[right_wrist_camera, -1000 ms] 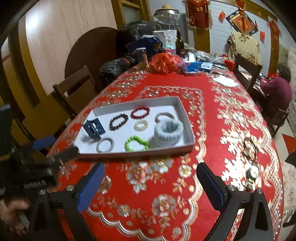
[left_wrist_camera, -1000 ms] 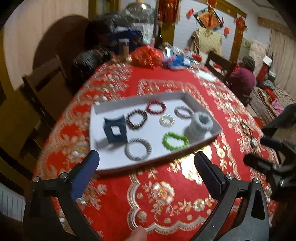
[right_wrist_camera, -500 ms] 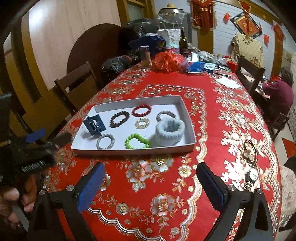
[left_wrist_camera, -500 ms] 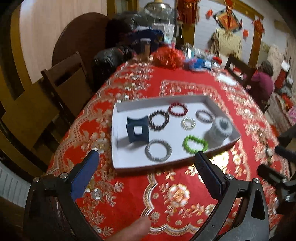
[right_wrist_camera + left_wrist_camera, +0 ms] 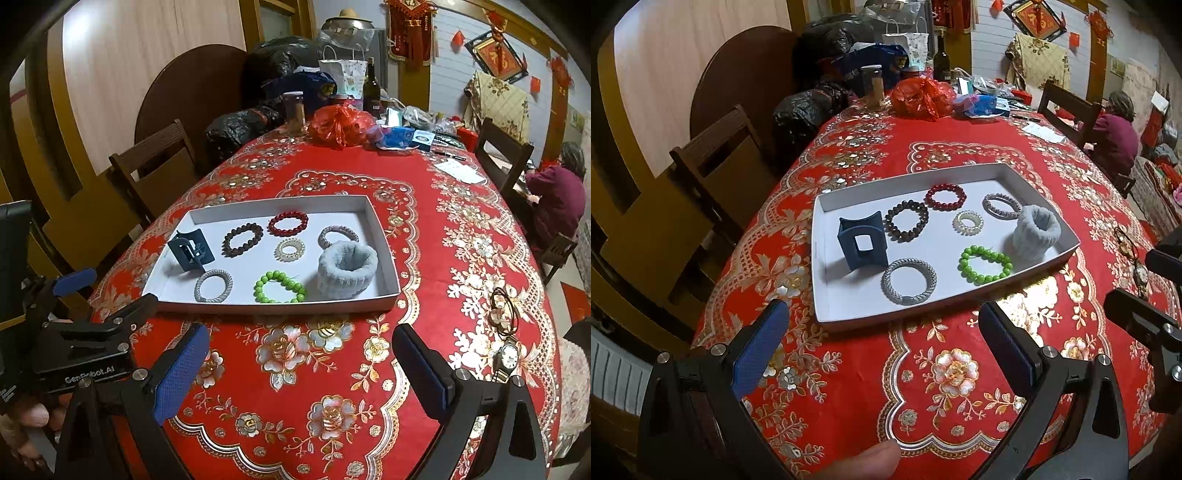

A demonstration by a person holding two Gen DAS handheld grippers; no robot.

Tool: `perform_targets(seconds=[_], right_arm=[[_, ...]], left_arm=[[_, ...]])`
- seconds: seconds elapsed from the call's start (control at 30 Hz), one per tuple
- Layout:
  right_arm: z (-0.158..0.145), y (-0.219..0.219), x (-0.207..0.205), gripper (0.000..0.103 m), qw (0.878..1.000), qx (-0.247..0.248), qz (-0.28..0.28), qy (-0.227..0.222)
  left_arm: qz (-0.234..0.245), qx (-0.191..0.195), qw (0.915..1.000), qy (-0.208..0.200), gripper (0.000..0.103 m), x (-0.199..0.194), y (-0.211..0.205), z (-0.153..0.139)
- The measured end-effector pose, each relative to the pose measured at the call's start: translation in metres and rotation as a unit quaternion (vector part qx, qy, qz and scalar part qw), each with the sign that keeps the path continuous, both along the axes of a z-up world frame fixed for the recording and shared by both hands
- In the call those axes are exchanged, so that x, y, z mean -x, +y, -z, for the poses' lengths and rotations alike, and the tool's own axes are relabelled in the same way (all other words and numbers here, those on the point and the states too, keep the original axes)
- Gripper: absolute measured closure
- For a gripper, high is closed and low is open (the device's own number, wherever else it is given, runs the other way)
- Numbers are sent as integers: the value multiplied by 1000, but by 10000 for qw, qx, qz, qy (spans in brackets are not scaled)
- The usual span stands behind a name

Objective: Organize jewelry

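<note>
A white tray (image 5: pixel 822 258) (image 5: pixel 384 243) on the red tablecloth holds several bracelets: a green bead one (image 5: pixel 985 265) (image 5: pixel 280 287), a dark bead one (image 5: pixel 907 220), a red bead one (image 5: pixel 945 197), a silver woven one (image 5: pixel 909 280) (image 5: pixel 213 285). It also holds a grey knitted cuff (image 5: pixel 1036 236) (image 5: pixel 347 271) and a blue stand (image 5: pixel 863 245) (image 5: pixel 191 251). A wristwatch (image 5: pixel 505 360) and a brown bangle (image 5: pixel 504 312) lie on the cloth right of the tray. My left gripper (image 5: pixel 882 339) is open and empty before the tray's near edge. My right gripper (image 5: pixel 301 354) is open and empty.
Wooden chairs (image 5: pixel 716 155) stand at the table's left. Bags, a bottle (image 5: pixel 371 88) and a red plastic bag (image 5: pixel 338 123) crowd the far end. A person in purple (image 5: pixel 559 192) sits at the far right. The left gripper's body shows in the right wrist view (image 5: pixel 74 332).
My left gripper has swung left, so the tray now sits more centred in its view. My right gripper has edged slightly closer to the tray. Both stay open.
</note>
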State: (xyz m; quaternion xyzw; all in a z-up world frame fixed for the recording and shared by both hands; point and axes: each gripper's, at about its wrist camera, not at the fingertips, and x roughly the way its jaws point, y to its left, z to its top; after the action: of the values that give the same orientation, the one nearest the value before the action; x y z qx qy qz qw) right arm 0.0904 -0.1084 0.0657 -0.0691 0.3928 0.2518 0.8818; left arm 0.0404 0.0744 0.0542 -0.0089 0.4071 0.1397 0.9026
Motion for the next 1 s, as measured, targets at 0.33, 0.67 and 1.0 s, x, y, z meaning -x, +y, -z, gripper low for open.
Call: perform_targets(seconds=[0.33, 0.67, 1.0], right_arm=[[2, 1, -1, 5, 10000, 28, 20, 7], [3, 2, -1, 5, 10000, 37, 17, 9], [4, 3, 0, 5, 10000, 44, -3, 7]], left_arm=[[21, -11, 10000, -5, 0, 1, -1, -1], [38, -24, 10000, 12, 0, 1, -2, 0], [81, 6, 10000, 9, 0, 1, -4, 1]])
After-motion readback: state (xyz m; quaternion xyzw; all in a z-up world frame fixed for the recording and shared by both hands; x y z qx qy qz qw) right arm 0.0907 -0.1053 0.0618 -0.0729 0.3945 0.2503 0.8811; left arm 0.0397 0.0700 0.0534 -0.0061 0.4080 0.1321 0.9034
